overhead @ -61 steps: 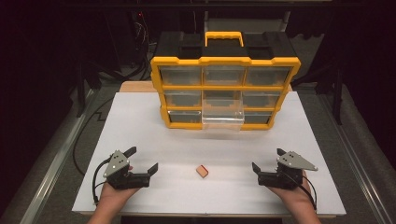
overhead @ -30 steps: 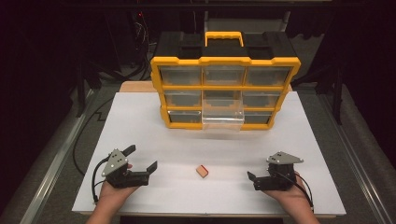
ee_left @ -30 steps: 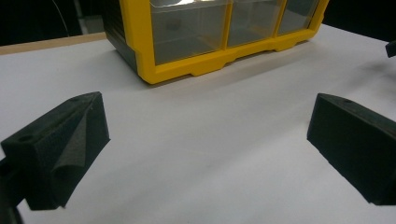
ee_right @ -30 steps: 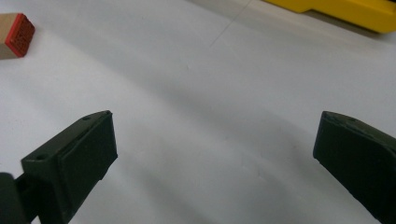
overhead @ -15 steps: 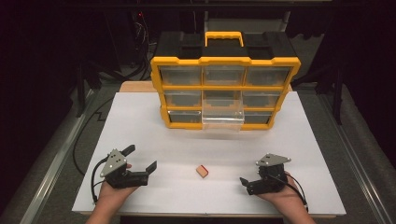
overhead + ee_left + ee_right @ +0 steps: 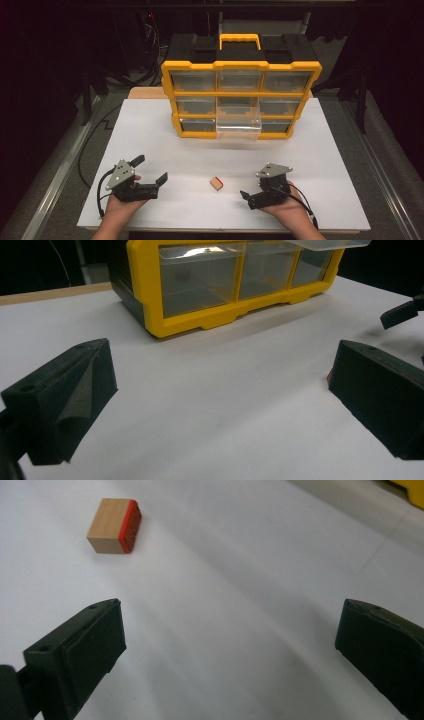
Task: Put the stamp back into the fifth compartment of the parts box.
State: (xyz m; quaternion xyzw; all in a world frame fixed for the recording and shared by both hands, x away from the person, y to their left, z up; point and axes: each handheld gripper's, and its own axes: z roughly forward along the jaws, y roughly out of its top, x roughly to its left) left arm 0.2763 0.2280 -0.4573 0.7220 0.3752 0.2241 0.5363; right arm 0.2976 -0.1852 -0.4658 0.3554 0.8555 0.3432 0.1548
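A small wooden block (image 6: 216,183) with one red face lies on the white table top (image 6: 150,130), between my two grippers. My left gripper (image 6: 150,170) rests at the front left, open and empty, its jaws pointing right. My right gripper (image 6: 248,198) sits at the front right, open, pointing left at the block, a short way off. In the right gripper view the block (image 6: 114,526) lies ahead and to the left of the open right gripper (image 6: 230,615). In the left gripper view the open left gripper (image 6: 222,360) frames bare table, with a red sliver of the block (image 6: 330,376) beside one jaw.
A yellow and black drawer organiser (image 6: 240,95) with clear drawers stands at the back middle; its bottom middle drawer (image 6: 238,127) is pulled out. The organiser (image 6: 200,290) also rises ahead in the left gripper view. Dark floor and cables surround the table.
My right gripper has moved left toward the block and lower toward the front edge, turning its jaws at it. The left gripper and the block have stayed put.
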